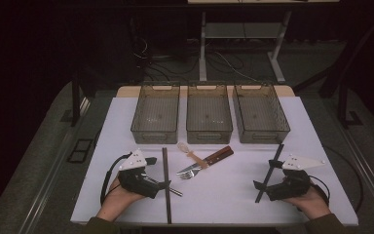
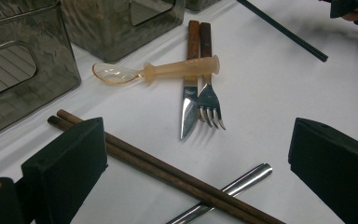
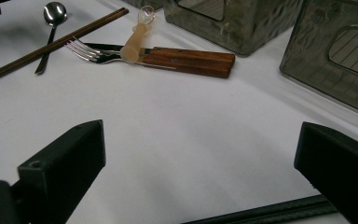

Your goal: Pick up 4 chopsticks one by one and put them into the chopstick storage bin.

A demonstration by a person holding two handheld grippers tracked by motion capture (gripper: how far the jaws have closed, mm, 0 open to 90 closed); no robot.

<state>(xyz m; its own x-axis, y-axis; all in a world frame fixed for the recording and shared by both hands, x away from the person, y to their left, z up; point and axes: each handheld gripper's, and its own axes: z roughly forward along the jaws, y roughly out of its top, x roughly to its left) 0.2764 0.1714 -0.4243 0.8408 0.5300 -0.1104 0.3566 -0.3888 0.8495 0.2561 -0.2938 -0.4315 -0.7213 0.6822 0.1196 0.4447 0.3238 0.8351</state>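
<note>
Cutlery sits mid-counter [image 1: 233, 195], w/ the knife [image 1: 209, 161] as landmark. Left of knife: left gripper [image 1: 161, 185], fingers spread, nothing btwn them, over brown chopsticks [image 1: 166, 195] that cross a metal spoon [image 1: 174, 191]. Fork [image 2: 209, 100] lies touching knife's side; translucent plastic spoon [image 2: 168, 71] rests across both handles. Beyond knife: 3 smoky bins [image 1: 209, 114] in a row. Right of knife: dark chopsticks [image 1: 271, 168], right gripper [image 1: 259, 186], fingers apart, empty.
</note>
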